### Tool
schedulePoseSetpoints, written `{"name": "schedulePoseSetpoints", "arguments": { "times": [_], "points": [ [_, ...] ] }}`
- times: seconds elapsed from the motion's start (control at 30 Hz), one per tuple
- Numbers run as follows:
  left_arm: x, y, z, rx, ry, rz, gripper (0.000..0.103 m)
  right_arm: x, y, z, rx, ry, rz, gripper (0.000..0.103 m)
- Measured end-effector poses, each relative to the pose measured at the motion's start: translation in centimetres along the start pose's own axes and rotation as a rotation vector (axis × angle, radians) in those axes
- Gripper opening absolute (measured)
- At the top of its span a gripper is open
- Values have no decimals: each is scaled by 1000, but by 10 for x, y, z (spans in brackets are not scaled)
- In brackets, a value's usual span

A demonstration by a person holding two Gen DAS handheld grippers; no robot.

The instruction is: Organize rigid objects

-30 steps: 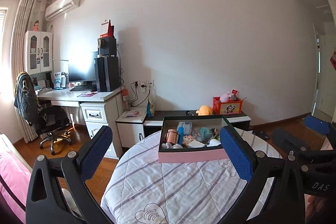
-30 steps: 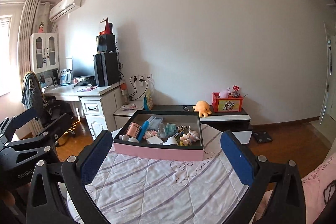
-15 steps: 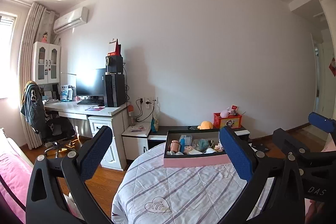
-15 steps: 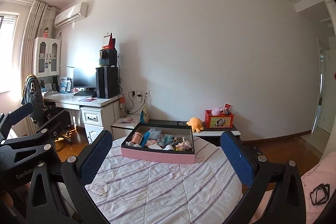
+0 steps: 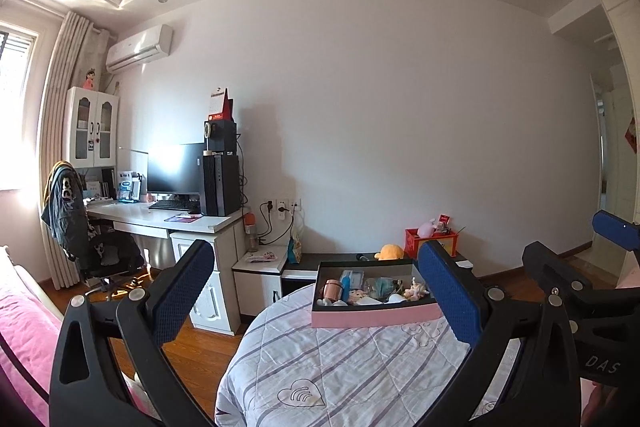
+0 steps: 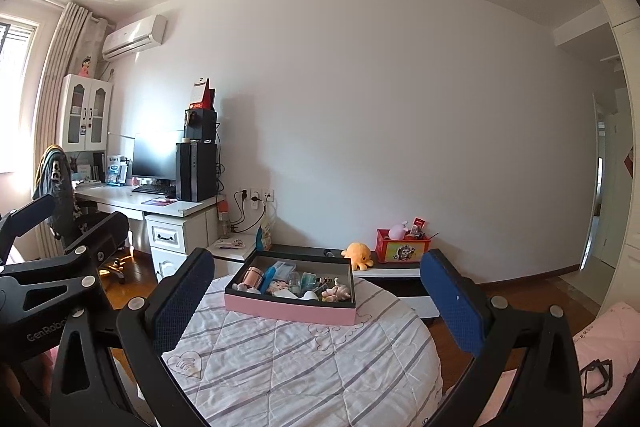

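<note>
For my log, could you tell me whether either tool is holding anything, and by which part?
Nothing is held. The left tool and right tool are both open and empty, apart from the pink box.

Black-framed left tool [image 5: 316, 291] (silver screws) with blue textured pads [image 5: 182, 291].

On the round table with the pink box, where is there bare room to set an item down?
The striped tablecloth is bare from the pink box to the near edge, between the open right hand-held gripper fingers. A narrower strip lies right of the box. The box itself is crowded with small items. The open left hand-held gripper holds nothing.
</note>
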State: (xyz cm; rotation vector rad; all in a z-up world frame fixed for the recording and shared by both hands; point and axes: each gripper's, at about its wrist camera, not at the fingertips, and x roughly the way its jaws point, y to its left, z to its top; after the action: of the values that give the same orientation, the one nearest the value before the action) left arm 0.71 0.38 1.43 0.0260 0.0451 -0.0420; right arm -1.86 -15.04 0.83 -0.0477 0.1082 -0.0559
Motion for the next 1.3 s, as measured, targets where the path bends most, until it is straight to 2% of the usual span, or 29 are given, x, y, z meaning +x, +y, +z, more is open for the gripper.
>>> {"name": "schedulePoseSetpoints", "arguments": {
  "times": [0.27,1.3],
  "points": [
    [-3,-1,1,1,-9,2,103,-8,4,1,-8,-23,-31,103],
    [-1,-4,3,9,-35,45,103,-7,4,2,16,-35,-14,103]
  ]
}}
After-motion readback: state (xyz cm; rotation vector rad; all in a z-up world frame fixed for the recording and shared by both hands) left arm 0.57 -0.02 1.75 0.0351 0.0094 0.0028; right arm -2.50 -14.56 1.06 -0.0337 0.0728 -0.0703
